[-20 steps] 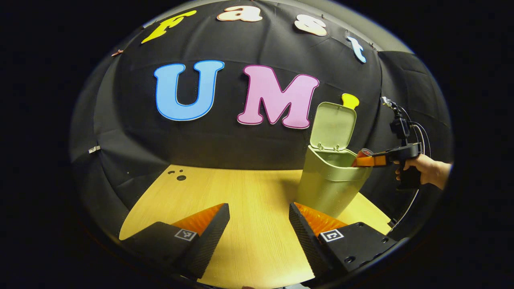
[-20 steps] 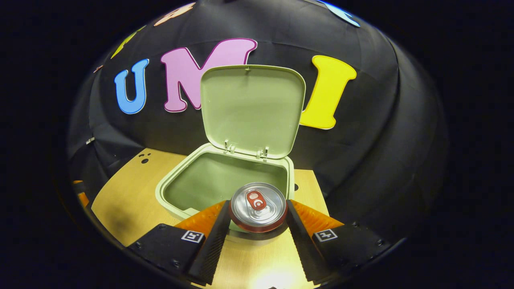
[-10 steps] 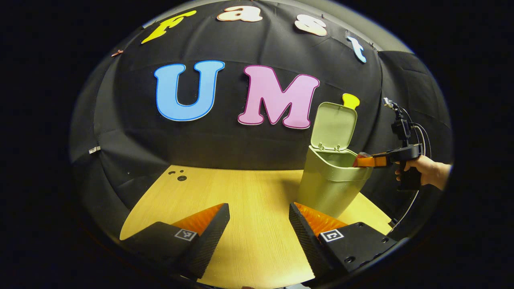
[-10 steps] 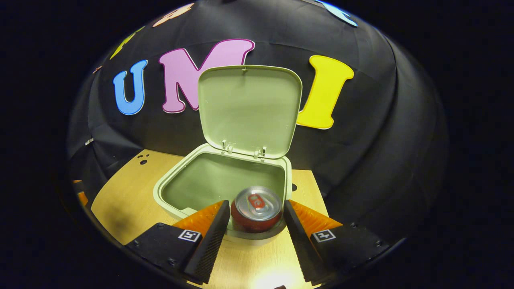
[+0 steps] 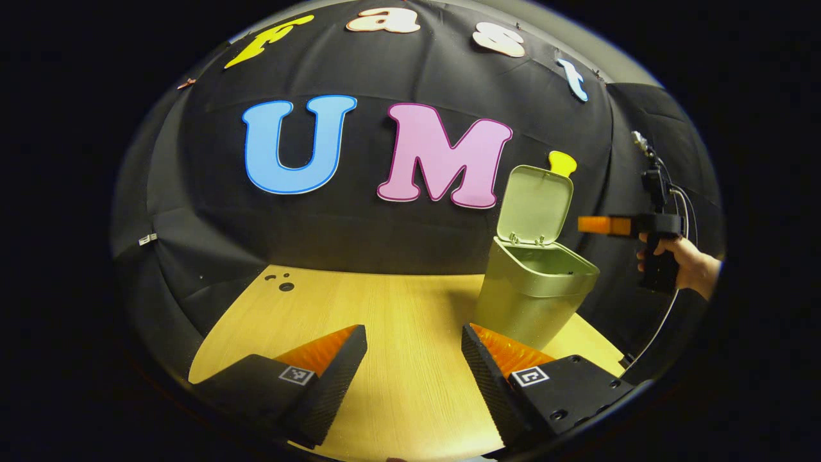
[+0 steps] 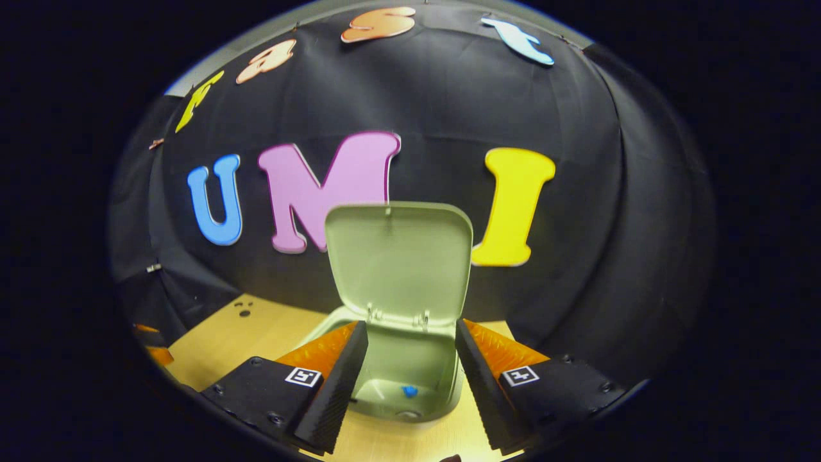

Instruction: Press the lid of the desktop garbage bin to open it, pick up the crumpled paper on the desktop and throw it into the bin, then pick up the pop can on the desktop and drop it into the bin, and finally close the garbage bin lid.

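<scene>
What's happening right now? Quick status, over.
Left gripper open, low over the table. Right gripper open and empty above the bin. Lid upright, not yet closed. Nothing in the way.

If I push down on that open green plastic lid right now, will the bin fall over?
Probably not. The green plastic lid stands upright on small hinges at the bin's back edge, so it likely swings down easily. The tall, narrow green bin looks light, though, so a hard sideways shove might tip or slide it on the smooth wooden table.

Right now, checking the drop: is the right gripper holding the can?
No: the right gripper is open, with the bin interior between its fingers.
</scene>
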The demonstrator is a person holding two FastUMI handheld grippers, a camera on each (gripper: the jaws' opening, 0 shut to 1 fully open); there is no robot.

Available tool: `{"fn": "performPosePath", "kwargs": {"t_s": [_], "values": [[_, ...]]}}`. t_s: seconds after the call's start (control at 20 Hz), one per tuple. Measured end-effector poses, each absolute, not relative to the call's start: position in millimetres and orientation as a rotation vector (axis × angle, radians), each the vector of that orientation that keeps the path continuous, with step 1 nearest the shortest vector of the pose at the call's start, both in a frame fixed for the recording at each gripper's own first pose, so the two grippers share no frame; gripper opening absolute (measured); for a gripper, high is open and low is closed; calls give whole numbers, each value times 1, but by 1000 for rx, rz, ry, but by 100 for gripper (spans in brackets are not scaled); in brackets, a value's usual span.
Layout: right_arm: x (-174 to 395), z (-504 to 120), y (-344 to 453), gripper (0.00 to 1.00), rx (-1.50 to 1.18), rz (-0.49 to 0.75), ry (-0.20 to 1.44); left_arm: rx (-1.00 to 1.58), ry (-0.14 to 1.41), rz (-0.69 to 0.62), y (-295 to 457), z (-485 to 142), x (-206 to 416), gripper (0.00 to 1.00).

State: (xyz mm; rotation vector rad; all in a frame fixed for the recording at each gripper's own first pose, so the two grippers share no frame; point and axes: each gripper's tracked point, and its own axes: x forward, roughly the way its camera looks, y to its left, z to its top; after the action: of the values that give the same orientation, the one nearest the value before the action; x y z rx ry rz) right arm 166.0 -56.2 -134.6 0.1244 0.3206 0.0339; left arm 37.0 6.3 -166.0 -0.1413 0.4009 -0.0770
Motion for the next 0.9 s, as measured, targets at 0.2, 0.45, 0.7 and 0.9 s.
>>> {"fn": "performPosePath", "kwargs": {"t_s": [0.2, 0.45, 0.7, 0.9], "values": [[207, -78, -62, 88, 163, 38, 171, -140, 403, -59, 2, -165, 47, 95], [245, -59, -62, 89, 203, 55, 90, -141, 401, -33, -6, -164, 56, 96], [268, -62, -68, 89, 210, 53, 46, -150, 412, 3, -12, -165, 63, 96], [282, -66, -75, 89, 225, 39, 31, -151, 425, 22, -17, -168, 66, 96]]}}
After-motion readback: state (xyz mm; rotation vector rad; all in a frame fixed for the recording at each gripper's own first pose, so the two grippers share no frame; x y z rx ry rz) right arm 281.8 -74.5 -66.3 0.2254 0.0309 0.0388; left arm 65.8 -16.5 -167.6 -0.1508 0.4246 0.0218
